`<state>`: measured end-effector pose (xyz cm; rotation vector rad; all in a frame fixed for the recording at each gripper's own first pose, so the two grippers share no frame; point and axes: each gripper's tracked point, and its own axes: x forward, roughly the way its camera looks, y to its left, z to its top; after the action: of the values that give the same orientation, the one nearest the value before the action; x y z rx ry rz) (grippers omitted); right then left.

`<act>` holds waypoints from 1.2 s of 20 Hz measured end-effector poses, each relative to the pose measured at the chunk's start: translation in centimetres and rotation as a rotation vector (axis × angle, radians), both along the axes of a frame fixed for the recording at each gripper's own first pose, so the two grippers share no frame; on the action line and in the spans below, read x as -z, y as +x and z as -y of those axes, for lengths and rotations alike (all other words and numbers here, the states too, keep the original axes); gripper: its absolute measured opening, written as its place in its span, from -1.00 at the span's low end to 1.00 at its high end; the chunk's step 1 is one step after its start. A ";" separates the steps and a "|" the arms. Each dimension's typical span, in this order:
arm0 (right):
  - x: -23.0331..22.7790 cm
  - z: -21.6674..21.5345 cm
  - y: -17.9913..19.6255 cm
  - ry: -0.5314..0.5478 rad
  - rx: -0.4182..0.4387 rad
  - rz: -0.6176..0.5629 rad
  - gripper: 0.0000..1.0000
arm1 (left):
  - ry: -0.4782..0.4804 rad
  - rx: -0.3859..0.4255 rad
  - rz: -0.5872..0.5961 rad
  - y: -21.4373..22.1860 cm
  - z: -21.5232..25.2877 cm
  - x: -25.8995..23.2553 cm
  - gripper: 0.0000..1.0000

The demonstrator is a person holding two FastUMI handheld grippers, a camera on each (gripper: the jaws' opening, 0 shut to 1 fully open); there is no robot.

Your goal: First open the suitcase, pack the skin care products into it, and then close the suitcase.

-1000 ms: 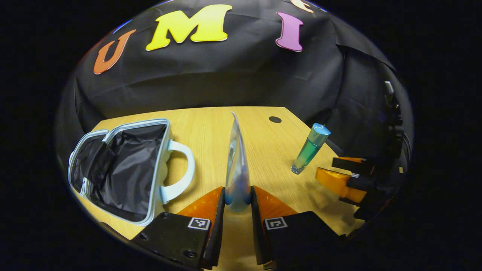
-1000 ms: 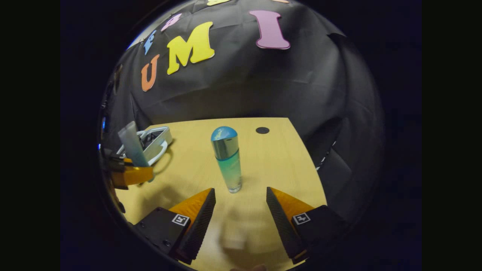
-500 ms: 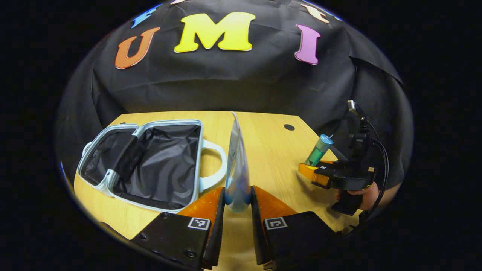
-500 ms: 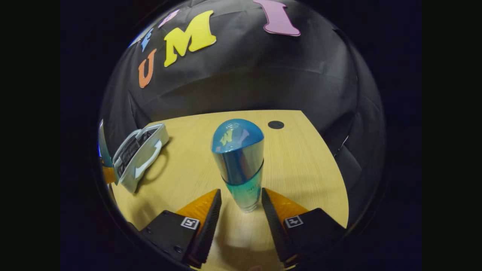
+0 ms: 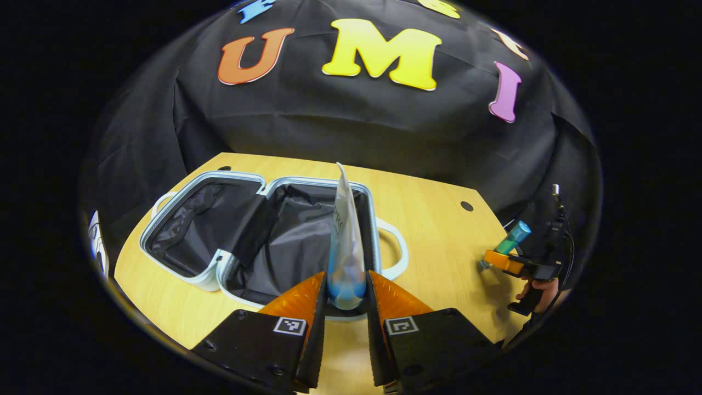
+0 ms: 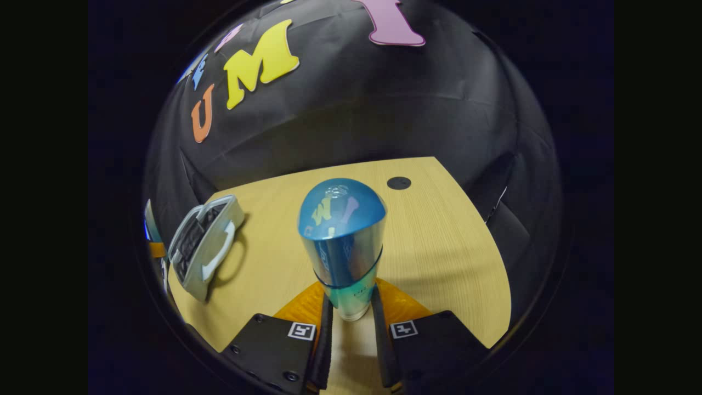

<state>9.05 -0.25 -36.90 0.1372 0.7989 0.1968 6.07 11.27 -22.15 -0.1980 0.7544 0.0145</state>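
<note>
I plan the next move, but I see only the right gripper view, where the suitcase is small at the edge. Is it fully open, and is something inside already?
Observer: In the left gripper view the suitcase lies fully open, both halves flat on the table. Inside I see only black lining.
Operator: What does the left gripper hold?
Observer: The left gripper is shut on a tube, which stands upright between its fingers, in front of the suitcase half that has the handle.
Operator: Where on the bottle is my grip, seen from there?
Observer: The right gripper grips the bottle low, near its base. A hand holds that gripper.
</note>
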 end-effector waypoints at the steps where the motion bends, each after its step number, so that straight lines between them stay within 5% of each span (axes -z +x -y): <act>1: -1.2 -0.4 -0.6 0.019 -0.014 -0.001 -0.35 | -0.027 -0.006 -0.022 0.4 -0.9 0.3 -0.23; 5: -5.8 -1.7 -4.2 0.113 -0.053 -0.028 -0.35 | -0.084 0.020 -0.141 1.6 -4.1 2.1 -0.27; 6: -6.7 -1.9 -5.2 0.139 -0.056 -0.037 -0.35 | -0.103 0.034 -0.185 1.8 -4.6 3.0 -0.14; 7: -7.8 -2.1 -6.4 0.165 -0.061 -0.050 -0.35 | -0.119 0.050 -0.240 1.8 -5.2 3.8 -0.29; 15: -13.0 -2.7 -12.4 0.270 -0.047 -0.063 -0.36 | -0.242 0.128 -0.680 1.1 -6.1 9.7 -0.29; 24: -13.7 0.0 -15.6 0.280 0.052 -0.075 -0.35 | -0.124 0.199 -0.924 1.3 -6.6 12.6 -0.29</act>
<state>-6.56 -0.27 -23.23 0.4310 0.8392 0.2549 7.38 17.91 -34.79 -0.2333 1.6968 -0.1392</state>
